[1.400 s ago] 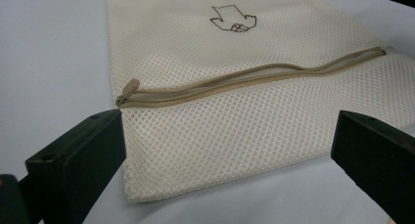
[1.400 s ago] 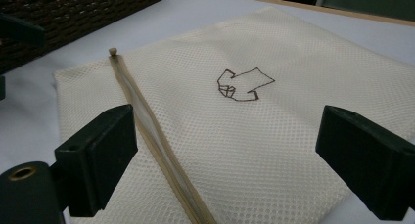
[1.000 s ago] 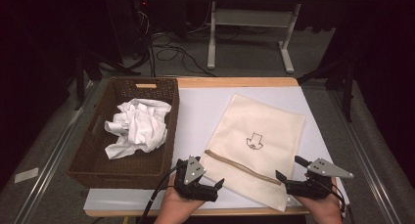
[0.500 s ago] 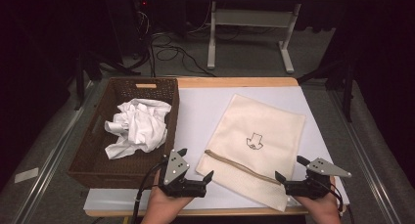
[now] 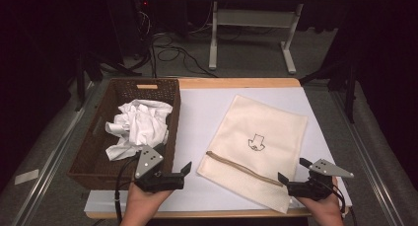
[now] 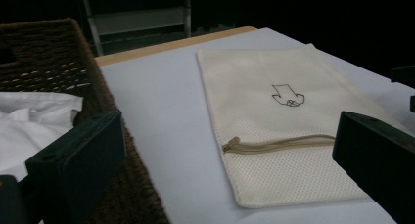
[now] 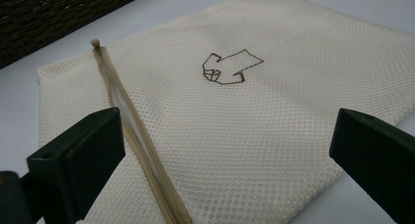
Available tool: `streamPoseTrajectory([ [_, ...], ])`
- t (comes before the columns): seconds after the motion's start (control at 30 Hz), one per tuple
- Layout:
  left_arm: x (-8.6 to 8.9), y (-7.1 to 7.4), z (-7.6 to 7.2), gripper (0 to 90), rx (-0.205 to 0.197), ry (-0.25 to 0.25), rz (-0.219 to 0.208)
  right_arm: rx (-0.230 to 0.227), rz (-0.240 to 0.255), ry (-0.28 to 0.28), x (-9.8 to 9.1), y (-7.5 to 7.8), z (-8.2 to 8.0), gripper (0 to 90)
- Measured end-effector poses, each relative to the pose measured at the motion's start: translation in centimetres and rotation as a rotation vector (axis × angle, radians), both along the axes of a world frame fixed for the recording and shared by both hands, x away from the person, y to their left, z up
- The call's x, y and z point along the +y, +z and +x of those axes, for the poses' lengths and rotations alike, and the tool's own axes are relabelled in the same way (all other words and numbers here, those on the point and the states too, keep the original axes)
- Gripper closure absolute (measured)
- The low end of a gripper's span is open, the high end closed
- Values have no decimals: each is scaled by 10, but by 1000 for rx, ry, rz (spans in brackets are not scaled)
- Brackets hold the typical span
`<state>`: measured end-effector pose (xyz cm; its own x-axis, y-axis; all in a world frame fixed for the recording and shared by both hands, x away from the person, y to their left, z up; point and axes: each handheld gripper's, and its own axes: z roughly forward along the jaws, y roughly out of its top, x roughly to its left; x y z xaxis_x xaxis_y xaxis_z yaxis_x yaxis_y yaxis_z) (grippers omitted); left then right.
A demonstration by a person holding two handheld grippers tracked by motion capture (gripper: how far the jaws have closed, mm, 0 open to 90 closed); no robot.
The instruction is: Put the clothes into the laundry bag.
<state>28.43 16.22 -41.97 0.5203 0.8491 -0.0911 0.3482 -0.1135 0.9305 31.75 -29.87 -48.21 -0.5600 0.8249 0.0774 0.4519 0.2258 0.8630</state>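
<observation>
So both grippers are released, empty: right gripper (image 5: pixel 294 182) by the mesh bag (image 5: pixel 256 147) at 5 o'clock, left gripper (image 5: pixel 172 174) w/ basket (image 5: pixel 93 147) at 9, prob to fetch cloth (image 5: pixel 140 127)

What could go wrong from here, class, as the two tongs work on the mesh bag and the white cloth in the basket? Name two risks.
1. The left tongs hang open right beside the wicker basket; a swing toward the white cloth might knock its wall.
2. The right tongs sit open at the edge of the mesh bag, whose zipper appears closed. Pinching the thin, flat mesh could drag the whole bag across the table.
</observation>
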Motion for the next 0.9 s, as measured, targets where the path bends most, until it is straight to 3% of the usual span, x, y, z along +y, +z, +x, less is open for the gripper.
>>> streamPoseTrajectory([
  [0.43,59,0,-2,0,11,134,-11,16,20,-10,-3,-2,1,6],
  [0.73,92,1,-7,1,5,220,4,18,29,-13,-5,-2,2,7],
  [0.9,105,-2,-10,3,12,252,-10,27,32,-14,-5,-3,2,9],
])
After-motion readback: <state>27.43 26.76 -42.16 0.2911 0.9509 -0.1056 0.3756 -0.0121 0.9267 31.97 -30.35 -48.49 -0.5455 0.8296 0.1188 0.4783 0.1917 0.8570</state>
